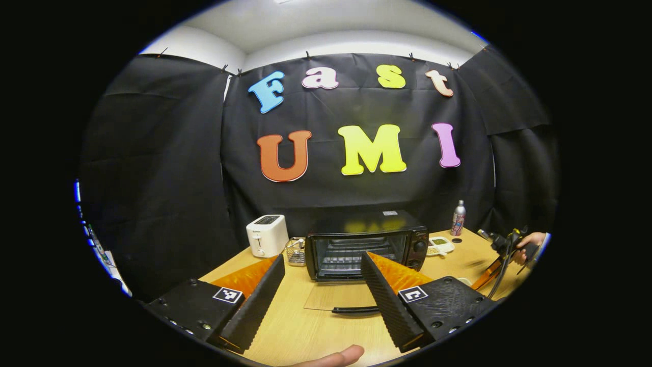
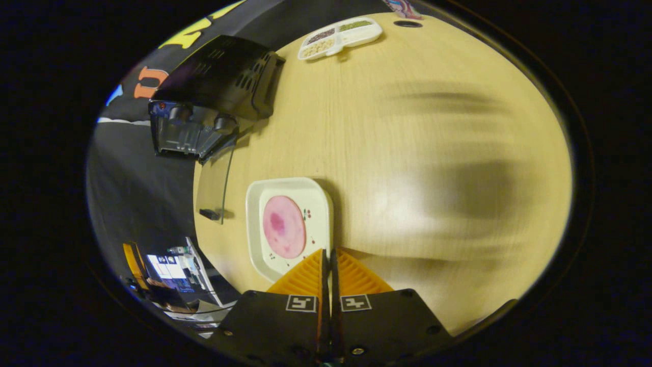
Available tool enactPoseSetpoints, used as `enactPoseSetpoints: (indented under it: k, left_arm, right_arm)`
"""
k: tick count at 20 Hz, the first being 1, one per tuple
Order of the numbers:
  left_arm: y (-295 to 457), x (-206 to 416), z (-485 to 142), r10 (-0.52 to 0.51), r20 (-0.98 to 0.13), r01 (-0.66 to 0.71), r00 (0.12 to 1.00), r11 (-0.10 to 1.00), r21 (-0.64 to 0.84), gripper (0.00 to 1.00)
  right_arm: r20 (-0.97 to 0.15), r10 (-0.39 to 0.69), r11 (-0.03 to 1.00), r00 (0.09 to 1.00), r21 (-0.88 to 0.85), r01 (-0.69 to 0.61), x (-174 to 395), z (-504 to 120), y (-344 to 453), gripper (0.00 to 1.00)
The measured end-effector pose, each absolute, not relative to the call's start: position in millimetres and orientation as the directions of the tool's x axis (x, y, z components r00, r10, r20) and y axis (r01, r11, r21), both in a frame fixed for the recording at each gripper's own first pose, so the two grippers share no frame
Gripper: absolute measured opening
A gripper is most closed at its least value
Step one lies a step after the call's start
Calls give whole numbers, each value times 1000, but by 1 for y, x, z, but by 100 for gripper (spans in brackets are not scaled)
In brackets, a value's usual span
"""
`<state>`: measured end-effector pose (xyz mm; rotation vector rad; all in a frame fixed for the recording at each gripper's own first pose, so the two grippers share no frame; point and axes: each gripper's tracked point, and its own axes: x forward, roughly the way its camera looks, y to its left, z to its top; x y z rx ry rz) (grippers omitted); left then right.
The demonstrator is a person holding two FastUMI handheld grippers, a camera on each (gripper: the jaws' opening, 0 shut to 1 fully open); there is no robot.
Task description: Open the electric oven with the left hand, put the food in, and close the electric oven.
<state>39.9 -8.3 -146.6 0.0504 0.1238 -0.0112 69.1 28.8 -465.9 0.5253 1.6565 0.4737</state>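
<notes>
In the left gripper view, the left claw (image 1: 321,285) gapes wide before the electric oven (image 1: 367,244) at frame centre, its glass door (image 1: 338,298) lying flat on the worktop (image 1: 300,331). The right gripper view adds the food (image 2: 284,226), a pink slice on a white plate (image 2: 321,204) at lower centre, whose edge the right claw (image 2: 328,262) pinches.

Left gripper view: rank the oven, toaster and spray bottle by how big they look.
1. Oven, largest.
2. Toaster.
3. Spray bottle, smallest, though it stands farthest back, so its true size is unsure.
</notes>
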Motion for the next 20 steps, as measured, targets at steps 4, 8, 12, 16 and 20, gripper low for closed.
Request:
enactPoseSetpoints:
  k: [4,8,12,16,20]
  left_arm:
    - [-2,35,-148,-10,-120,17,993,999,50,95]
    - [5,29,-154,-18,-126,24,992,999,47,95]
    - [15,20,-154,-33,-119,36,992,999,25,95]
    - [28,10,-148,-34,-97,36,995,999,21,95]
    - [42,1,-147,-32,-73,35,997,999,33,95]
  right_arm:
    - [-814,578,815,-59,572,88,76,-444,15,4]
    - [-797,604,793,9,603,85,84,-406,24,4]
    - [-764,644,762,33,645,61,83,-374,58,4]
    - [-737,675,735,30,675,60,84,-356,102,2]
    - [-744,665,741,58,668,73,92,-352,149,2]
